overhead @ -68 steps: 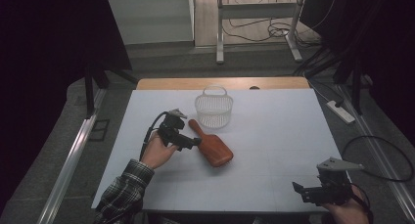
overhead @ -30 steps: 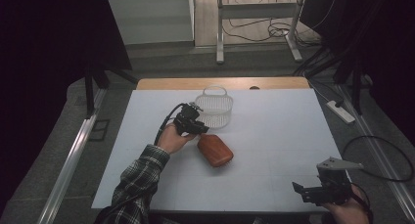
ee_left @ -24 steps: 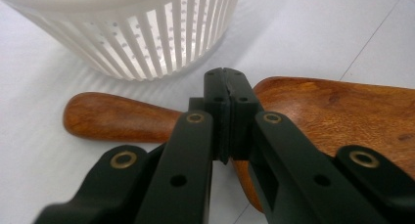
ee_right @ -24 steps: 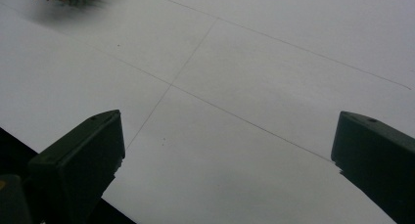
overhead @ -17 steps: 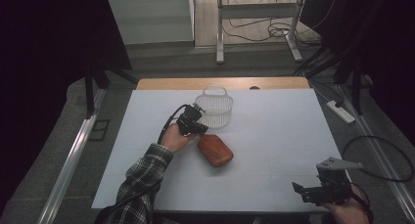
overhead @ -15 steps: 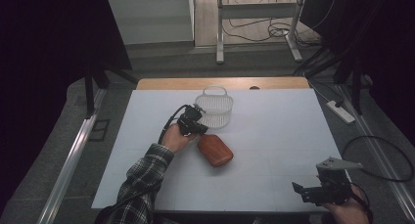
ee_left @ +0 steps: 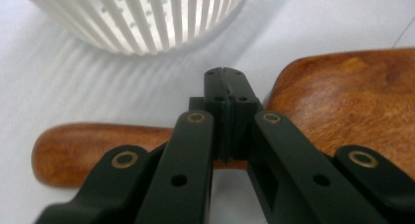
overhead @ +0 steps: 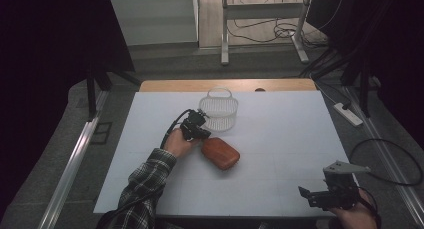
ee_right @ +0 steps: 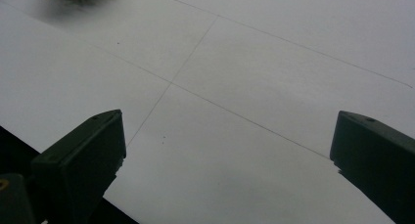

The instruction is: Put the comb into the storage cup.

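White slatted basket (overhead: 218, 110) at 12 o'clock of table (overhead: 280, 139), near far edge; contents cannot be told from here. Wooden brush (overhead: 220, 153) flat on table at basket's 6 o'clock, close but apart; handle (ee_left: 98, 148) runs toward 10 o'clock. Left gripper (overhead: 198, 129) jaws have just been closing, now clamped over handle, basket wall (ee_left: 142, 18) just beyond tips. Right gripper (overhead: 324, 195) at 5 o'clock corner near front edge, jaws wide, nothing between. Table's right half bare.
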